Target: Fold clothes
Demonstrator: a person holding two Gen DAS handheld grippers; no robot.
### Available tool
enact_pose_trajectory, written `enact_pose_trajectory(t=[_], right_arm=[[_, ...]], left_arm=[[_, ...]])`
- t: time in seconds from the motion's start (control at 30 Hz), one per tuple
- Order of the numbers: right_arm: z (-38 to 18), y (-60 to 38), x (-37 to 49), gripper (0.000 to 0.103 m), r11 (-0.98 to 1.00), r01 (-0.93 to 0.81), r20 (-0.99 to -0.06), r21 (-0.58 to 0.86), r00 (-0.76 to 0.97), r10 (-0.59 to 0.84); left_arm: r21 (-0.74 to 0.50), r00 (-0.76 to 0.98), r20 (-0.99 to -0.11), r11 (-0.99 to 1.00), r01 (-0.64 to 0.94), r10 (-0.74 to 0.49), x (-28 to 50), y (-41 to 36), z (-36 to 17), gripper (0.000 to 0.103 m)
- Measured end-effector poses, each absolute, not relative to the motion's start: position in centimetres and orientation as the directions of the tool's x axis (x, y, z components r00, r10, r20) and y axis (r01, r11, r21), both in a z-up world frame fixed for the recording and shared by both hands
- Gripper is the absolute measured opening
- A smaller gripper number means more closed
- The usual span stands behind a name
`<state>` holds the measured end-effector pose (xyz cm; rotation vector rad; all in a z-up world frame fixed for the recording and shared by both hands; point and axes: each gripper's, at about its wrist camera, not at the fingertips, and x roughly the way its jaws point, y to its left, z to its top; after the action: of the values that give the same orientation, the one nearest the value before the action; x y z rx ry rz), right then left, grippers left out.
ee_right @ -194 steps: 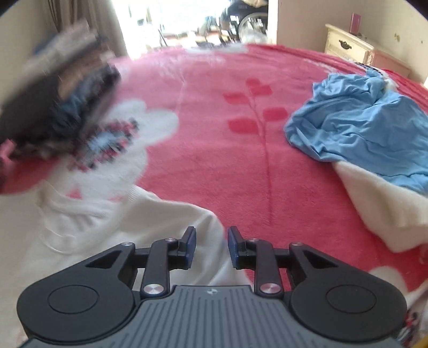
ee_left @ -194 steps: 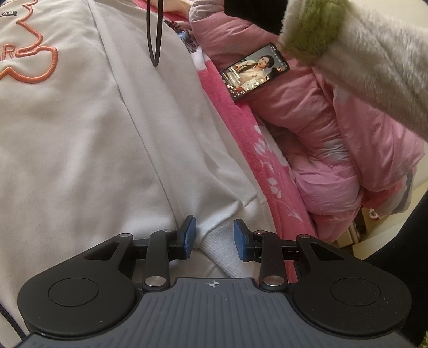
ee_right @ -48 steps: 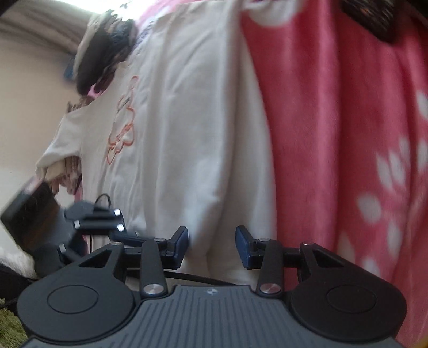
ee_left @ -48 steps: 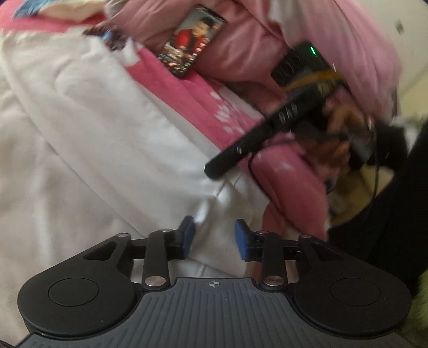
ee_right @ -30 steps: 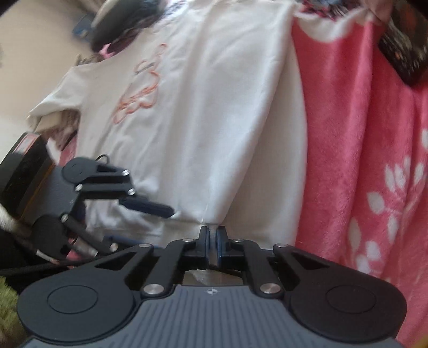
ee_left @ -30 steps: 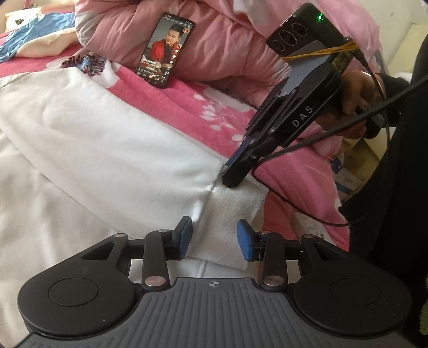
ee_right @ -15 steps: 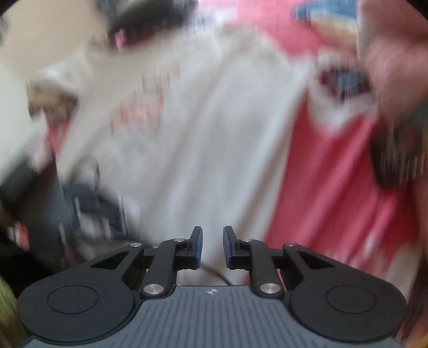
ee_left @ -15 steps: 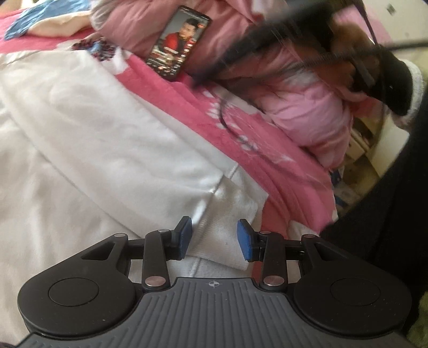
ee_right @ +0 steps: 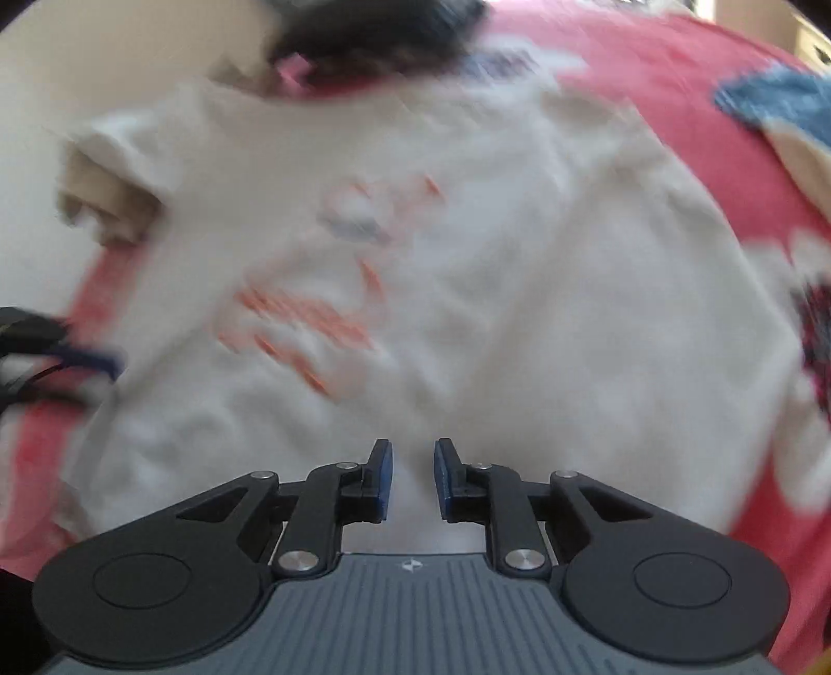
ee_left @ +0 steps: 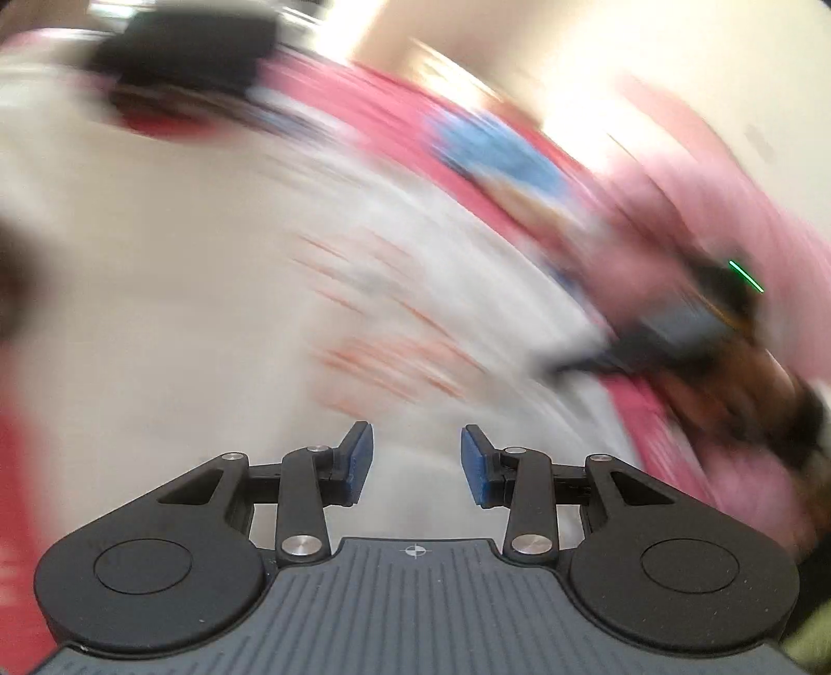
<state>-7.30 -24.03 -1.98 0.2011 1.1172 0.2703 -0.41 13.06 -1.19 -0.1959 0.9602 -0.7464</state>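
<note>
The left tongs point(ee_left: 415, 464) stand moderately wide with nothing between the blue pads; only blurred white cloth shows in the gap. The right tongs point(ee_right: 413, 480) stand narrowly apart, also empty. Their jaws have just been opening: a second ago they were pinched shut at the sweatshirt's hem, and now the cloth lies free under them.

Beyond both tongs the white sweatshirt point(ee_right: 467, 291) lies spread flat on the bed's red blanket point(ee_right: 649, 67), its orange print point(ee_right: 311, 311) facing up. The hem is nearest the tongs and the collar lies toward the bed's far edge. No container is in view.

A blue garment point(ee_right: 779, 104) lies on the blanket toward the far right corner of the bed, apart from the sweatshirt. A dark pile point(ee_right: 374, 36) sits at the far edge, beyond the collar.

Compared with half a second ago, both views now face the chest print rather than the hem and side seam. The left view is heavily smeared.

In the left view the other handheld tool shows at the right as a dark blur with a green light point(ee_left: 745, 275), pink bedding point(ee_left: 727, 207) behind it.
</note>
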Motion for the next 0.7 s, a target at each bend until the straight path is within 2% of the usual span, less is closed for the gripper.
enact_pose_trajectory(t=[0.1,0.17,0.3,0.43,0.57,0.7], right_arm=[[1.5,-21.6,-4.3,0.022,0.918,-0.211,-0.808,0.336,0.436,0.396],[3.1,-19.1,-1.6,0.022,0.891,-0.274,-0.772,0.362,0.448,0.451],[4.9,-13.1,4.8,0.029,0.809,-0.356,-0.689,0.468,0.426,0.586],[6.0,-6.7,9.4,0.033,0.769,-0.454,-0.648,0.450,0.426,0.631],[6.4,-0.6,12.3,0.038,0.750,-0.563,-0.607,0.347,0.474,0.637],[6.5,5.1,14.2,0.050,0.727,-0.664,-0.561,0.175,0.539,0.628]], left_arm=[[-0.497,0.575,-0.642,0.846,0.192,-0.508,2.7,20.6,0.6,0.037],[-0.495,0.695,-0.621,0.869,0.012,-0.363,4.0,24.8,1.5,0.039],[-0.526,0.807,-0.572,0.820,-0.226,-0.145,6.0,31.8,2.8,0.041],[-0.662,0.843,-0.520,0.687,-0.299,-0.134,8.5,37.1,3.5,0.045],[-0.550,0.854,-0.520,0.764,-0.338,0.003,10.5,39.5,4.6,0.053],[-0.454,0.847,-0.531,0.849,-0.272,-0.013,12.7,40.1,3.9,0.062]])
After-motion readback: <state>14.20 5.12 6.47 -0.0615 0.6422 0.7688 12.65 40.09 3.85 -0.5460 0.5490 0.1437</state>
